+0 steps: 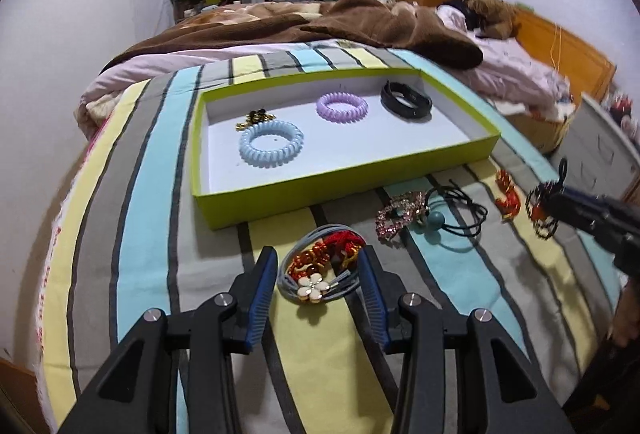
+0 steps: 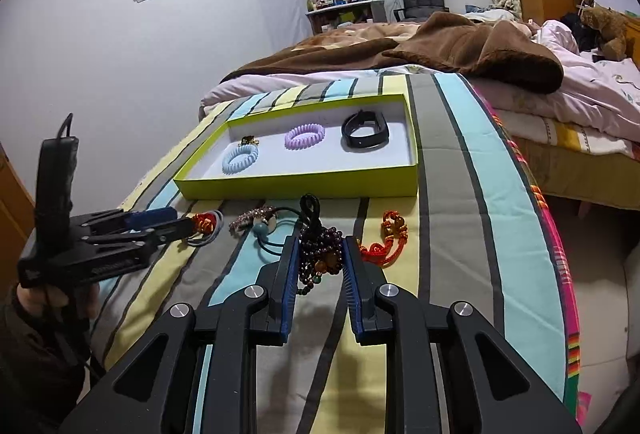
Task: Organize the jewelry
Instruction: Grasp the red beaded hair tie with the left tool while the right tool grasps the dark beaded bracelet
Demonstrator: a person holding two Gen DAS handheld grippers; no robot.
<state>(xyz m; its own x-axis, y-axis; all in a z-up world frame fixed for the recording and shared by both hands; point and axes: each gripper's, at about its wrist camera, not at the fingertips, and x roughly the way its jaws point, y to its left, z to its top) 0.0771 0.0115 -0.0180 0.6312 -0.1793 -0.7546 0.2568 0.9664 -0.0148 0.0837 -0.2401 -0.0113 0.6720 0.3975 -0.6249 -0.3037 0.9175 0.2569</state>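
Right hand-held gripper (image 2: 320, 266) nearest in its own view: blue pads pinching a dark purple bead bracelet (image 2: 318, 248), its black cord loop standing up above the fingertips; bracelet looks held clear of the bed, though I cannot tell if the low beads touch the cover. Left hand-held gripper (image 1: 318, 274) spread, one finger on each side of a bundle of grey hair ties with red-and-gold charms and a white flower (image 1: 320, 268); pads (image 1: 264, 290) do not press it, the bundle lies on the striped bedspread (image 1: 152, 193). Just beyond, along the near wall of the box: a pink rhinestone clip (image 1: 394, 215), a black elastic with a teal ball (image 1: 434, 222), a red knotted cord charm (image 1: 507, 197), all loose on the cover. Further out, the lime-green shallow box (image 1: 208, 209), white inside, holding a pale blue coil tie (image 1: 271, 143), a small gold-and-black piece (image 1: 256, 117) touching it behind, a lilac coil tie (image 1: 342, 107), and a black band (image 1: 406, 100) toward the far right corner. Beyond that, a brown blanket (image 1: 360, 21) across the bed. Step in hand, by my reading: carrying the bead bracelet to the box while the left lines up on the bundle. Next move calls for lifting the bracelet over the near wall and setting it on bare white floor, probably the near right part, apart from the pieces there; the left needs to close on the whole bundle, not one strand.
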